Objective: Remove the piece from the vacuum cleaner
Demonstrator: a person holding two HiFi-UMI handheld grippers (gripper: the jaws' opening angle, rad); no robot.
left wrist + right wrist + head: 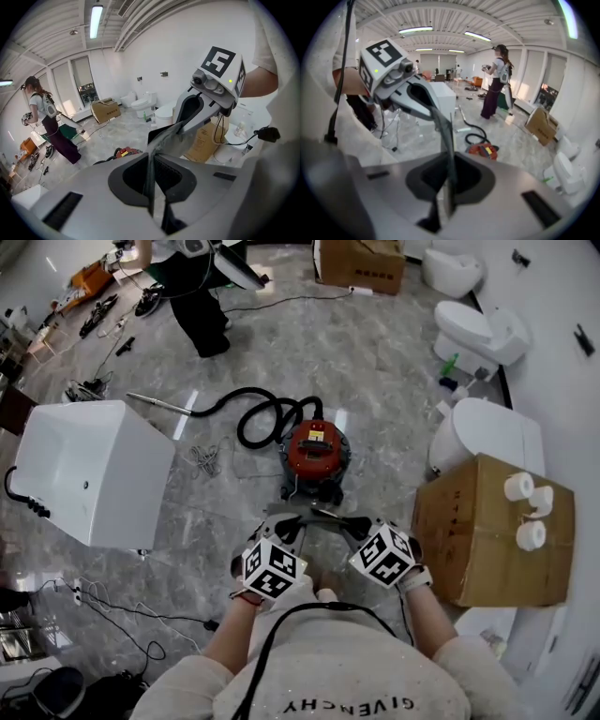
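A red vacuum cleaner (314,448) with a black hose (258,418) stands on the marble floor, below and ahead of my hands. Both grippers hold one thin, translucent grey sheet-like piece (314,513) above the vacuum, clear of it. My left gripper (284,521) is shut on one end of it. In the left gripper view the piece (164,140) runs edge-on from my left gripper (151,164) up to the right gripper (157,136). My right gripper (353,523) is shut on the other end. The right gripper view shows the piece (443,129) rising from my right gripper (449,183) toward the left gripper (433,112).
A white tub-like box (94,470) stands at the left. A cardboard box (492,531) with white rolls (525,512) on it is at the right, beside toilets (483,432). A person (197,296) stands farther back. Cables (112,615) lie on the floor at the lower left.
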